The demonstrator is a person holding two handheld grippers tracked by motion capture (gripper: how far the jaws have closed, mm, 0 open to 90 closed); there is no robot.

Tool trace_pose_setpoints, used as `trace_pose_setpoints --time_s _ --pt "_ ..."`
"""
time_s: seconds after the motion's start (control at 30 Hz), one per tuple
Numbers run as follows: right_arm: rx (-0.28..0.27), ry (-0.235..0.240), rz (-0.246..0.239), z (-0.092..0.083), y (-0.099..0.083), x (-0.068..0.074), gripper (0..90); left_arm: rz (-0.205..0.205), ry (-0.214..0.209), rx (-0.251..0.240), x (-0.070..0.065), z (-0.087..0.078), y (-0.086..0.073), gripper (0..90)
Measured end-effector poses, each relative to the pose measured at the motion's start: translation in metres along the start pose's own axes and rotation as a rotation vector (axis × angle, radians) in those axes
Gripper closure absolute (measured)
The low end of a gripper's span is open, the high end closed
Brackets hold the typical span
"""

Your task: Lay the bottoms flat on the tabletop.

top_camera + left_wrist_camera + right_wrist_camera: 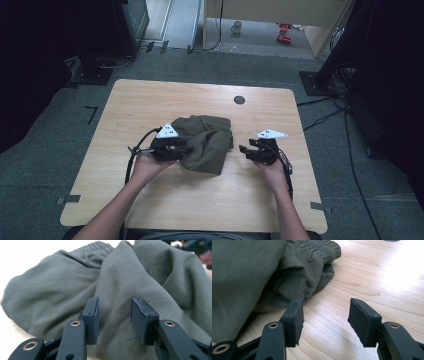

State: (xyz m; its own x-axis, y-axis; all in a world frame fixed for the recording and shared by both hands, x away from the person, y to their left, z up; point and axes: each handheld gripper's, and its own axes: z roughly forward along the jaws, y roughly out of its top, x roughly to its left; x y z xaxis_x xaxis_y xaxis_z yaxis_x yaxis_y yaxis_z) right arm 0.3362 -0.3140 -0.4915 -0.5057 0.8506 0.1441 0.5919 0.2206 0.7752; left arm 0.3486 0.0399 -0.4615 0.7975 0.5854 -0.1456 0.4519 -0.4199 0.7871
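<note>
Two grippers flank one crumpled olive garment (206,142), which lies near the middle of the wooden table (150,105), a little toward my side. Left gripper (186,148): at the garment's left edge, jaws parted, pointing into the cloth. From the left gripper view, the left gripper (115,320) has cloth between and behind its fingers, yet the pads (141,320) do not press on any fold; I judge the cloth free of a grip. Right gripper (243,148): just beside the garment's right edge, apart from it, jaws parted over bare wood. From the right gripper view, the right gripper (325,322) has nothing between its fingers, and the garment's elastic waistband (322,250) lies ahead and to the left.

Hazards, as I judge them: closing the left jaws here may pinch several layers at once, so that a lift drags the whole bundle instead of one edge. A shallow bite on the smooth fabric may slip out. Reaching in with the right gripper low could scrape its pads on the wood or push the pile away from the left.

Pose: both forearms enter from the near edge, hands level, each gripper aimed inward toward the garment, cables trailing back along the wrists.
</note>
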Motion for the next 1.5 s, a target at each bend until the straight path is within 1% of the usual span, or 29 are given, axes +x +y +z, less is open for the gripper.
trace_pose_setpoints --time_s 0.03,0.07,0.17,0.2,0.27,0.33,0.4,0.47,0.53,0.57,0.63,0.67,0.73,0.8,0.87,0.9,0.93,0.97,1.03,1.07,1.13,1.17,1.23,1.3,1.33,1.37,1.43,1.5 --pt "0.001 0.000 0.000 -0.001 0.000 0.000 45.4 0.007 -0.008 0.011 -0.004 0.000 -0.004 58.6" --pt "0.001 0.000 0.000 -0.001 0.000 0.000 45.4 0.007 -0.008 0.011 -0.004 0.000 -0.004 58.3" --pt "-0.005 0.000 0.001 -0.004 0.001 0.001 45.5 0.012 -0.015 0.034 -0.010 -0.001 -0.013 57.3" --pt "-0.005 0.000 0.001 -0.004 0.001 0.001 45.5 0.012 -0.015 0.034 -0.010 -0.001 -0.013 57.0" --pt "-0.020 0.006 -0.007 -0.007 0.002 0.004 45.6 0.022 -0.018 0.048 -0.014 -0.001 -0.018 55.6" --pt "-0.030 0.008 -0.011 -0.009 0.002 0.006 45.8 0.041 -0.021 0.061 -0.017 -0.002 -0.021 52.8" --pt "-0.038 0.009 -0.013 -0.010 0.003 0.007 45.9 0.037 -0.038 0.076 -0.020 -0.002 -0.024 51.3" --pt "-0.045 0.014 -0.004 -0.011 0.003 0.007 46.2 0.038 -0.051 0.088 -0.022 -0.002 -0.027 50.7" --pt "-0.053 0.020 -0.001 -0.013 0.004 0.008 46.6 0.043 -0.061 0.086 -0.025 -0.003 -0.028 50.0" --pt "-0.055 0.025 0.004 -0.014 0.004 0.010 47.1 0.042 -0.056 0.076 -0.025 -0.005 -0.027 49.2" --pt "-0.063 0.036 0.009 -0.015 0.005 0.012 49.1 0.038 -0.042 0.043 -0.025 -0.007 -0.024 49.2" --pt "-0.067 0.041 0.008 -0.016 0.005 0.013 49.9 0.027 -0.036 0.014 -0.024 -0.009 -0.020 49.2" --pt "-0.071 0.045 0.000 -0.016 0.007 0.015 51.2 0.008 -0.027 -0.014 -0.023 -0.009 -0.011 50.7" --pt "-0.070 0.047 0.003 -0.016 0.009 0.016 52.1 -0.021 -0.019 -0.011 -0.022 -0.007 0.000 56.1" --pt "-0.069 0.046 0.003 -0.015 0.009 0.017 53.5 -0.040 -0.027 -0.011 -0.023 -0.005 0.008 63.9" --pt "-0.065 0.042 0.001 -0.016 0.009 0.017 54.9 -0.040 -0.030 -0.018 -0.025 -0.004 0.012 66.3" --pt "-0.065 0.042 0.001 -0.016 0.009 0.017 54.9 -0.040 -0.030 -0.018 -0.025 -0.004 0.012 68.9" --pt "-0.067 0.034 0.006 -0.018 0.009 0.017 59.7 -0.018 -0.016 -0.009 -0.028 0.001 0.019 73.0" --pt "-0.077 0.032 0.013 -0.020 0.011 0.016 61.6 -0.018 0.000 0.008 -0.028 0.008 0.024 73.5" --pt "-0.080 0.031 0.013 -0.020 0.011 0.016 62.2 -0.026 -0.003 0.008 -0.027 0.012 0.026 73.6" --pt "-0.084 0.026 0.014 -0.022 0.012 0.016 62.8 -0.045 -0.041 0.019 -0.029 0.018 0.027 73.4" --pt "-0.085 0.023 0.012 -0.023 0.012 0.015 62.8 -0.037 -0.053 0.029 -0.031 0.021 0.027 73.0" --pt "-0.085 0.020 0.017 -0.024 0.012 0.014 62.8 -0.009 -0.068 0.070 -0.037 0.028 0.023 71.8" --pt "-0.091 0.018 0.021 -0.025 0.012 0.013 62.7 -0.009 -0.093 0.079 -0.041 0.033 0.016 71.4" --pt "-0.092 0.017 0.024 -0.026 0.012 0.013 62.7 -0.009 -0.093 0.079 -0.041 0.033 0.016 70.7" --pt "-0.094 0.018 0.027 -0.026 0.012 0.013 62.5 -0.010 -0.122 0.083 -0.045 0.036 0.009 70.1" --pt "-0.098 0.023 0.033 -0.028 0.012 0.014 62.0 -0.005 -0.135 0.081 -0.048 0.037 0.002 69.0" --pt "-0.096 0.027 0.033 -0.029 0.012 0.016 61.0 -0.006 -0.156 0.086 -0.051 0.037 -0.002 68.1"
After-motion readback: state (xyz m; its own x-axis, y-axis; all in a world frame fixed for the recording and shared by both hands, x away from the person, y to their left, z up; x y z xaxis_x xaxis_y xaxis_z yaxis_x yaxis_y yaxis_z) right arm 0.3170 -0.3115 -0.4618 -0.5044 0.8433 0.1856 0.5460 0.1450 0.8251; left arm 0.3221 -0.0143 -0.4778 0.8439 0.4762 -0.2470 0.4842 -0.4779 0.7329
